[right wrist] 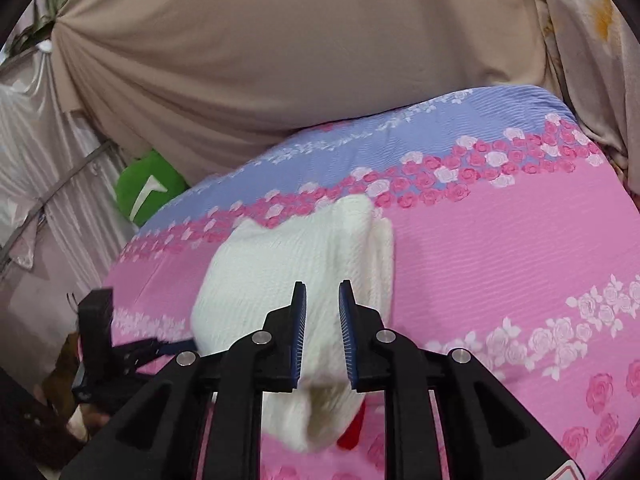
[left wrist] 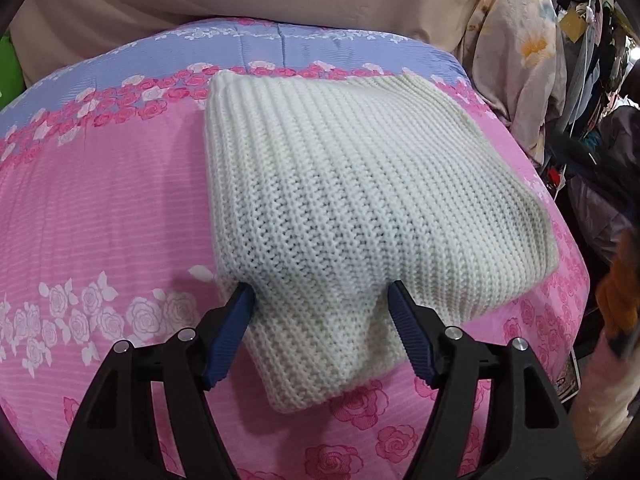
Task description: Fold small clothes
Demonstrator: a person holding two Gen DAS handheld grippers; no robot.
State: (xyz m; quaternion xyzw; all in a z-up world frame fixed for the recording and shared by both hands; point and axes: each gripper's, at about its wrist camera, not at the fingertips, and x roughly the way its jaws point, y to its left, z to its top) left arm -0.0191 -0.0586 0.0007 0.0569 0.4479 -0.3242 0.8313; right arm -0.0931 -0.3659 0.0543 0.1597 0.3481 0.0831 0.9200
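Note:
A folded cream knit garment point(left wrist: 340, 184) lies on the pink floral bedspread point(left wrist: 100, 216). My left gripper point(left wrist: 320, 296) is open, its blue pads on either side of the garment's near corner, without pinching it. In the right wrist view the same garment point(right wrist: 280, 268) looks blurred. My right gripper point(right wrist: 322, 300) is over its near edge with the jaws a narrow gap apart, and knit cloth shows between and below the pads. The left gripper point(right wrist: 160, 350) shows at the garment's left side.
A beige sheet point(right wrist: 280, 60) hangs behind the bed. A green cushion point(right wrist: 148, 188) sits at the bed's far left corner. Floral fabric point(left wrist: 520, 48) and cluttered clothes point(left wrist: 600, 120) stand to the right of the bed. A small red item point(right wrist: 352, 432) peeks from under the garment.

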